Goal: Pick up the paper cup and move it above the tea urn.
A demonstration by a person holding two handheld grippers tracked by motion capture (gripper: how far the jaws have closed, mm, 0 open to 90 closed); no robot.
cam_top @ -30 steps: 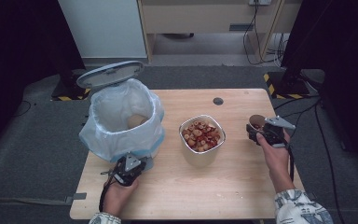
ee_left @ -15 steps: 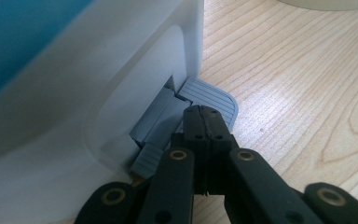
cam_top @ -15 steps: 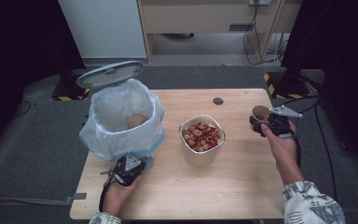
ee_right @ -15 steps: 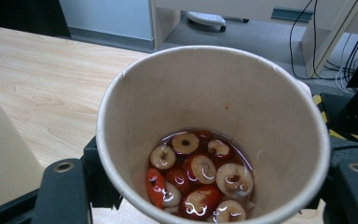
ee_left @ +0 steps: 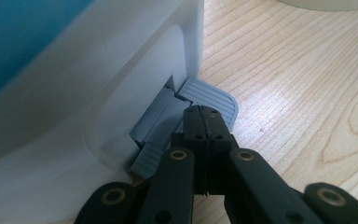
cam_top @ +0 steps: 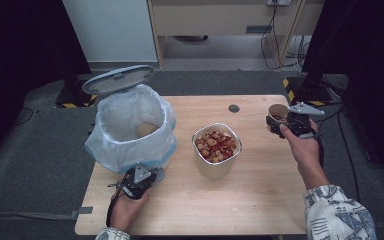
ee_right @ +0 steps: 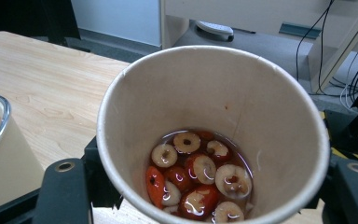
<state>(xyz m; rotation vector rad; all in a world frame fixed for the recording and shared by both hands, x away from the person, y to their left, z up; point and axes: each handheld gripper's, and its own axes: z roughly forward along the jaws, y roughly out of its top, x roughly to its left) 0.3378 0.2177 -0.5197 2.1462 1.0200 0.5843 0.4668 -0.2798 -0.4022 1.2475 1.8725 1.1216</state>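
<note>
While the left gripper sits at the near edge with its jaws shut tight, tips pressing the grey pedal of the bin, the lid stands propped open. Over on the right, the right gripper clamps a paper cup of sliced red fruit in liquid, and it's higher than a second ago, lifted clear of the table near the far right edge. The bin hasn't budged, and neither has the tub of fruit in the middle. With the bin open and the cup airborne, I'd say a tip-out comes next.
</note>
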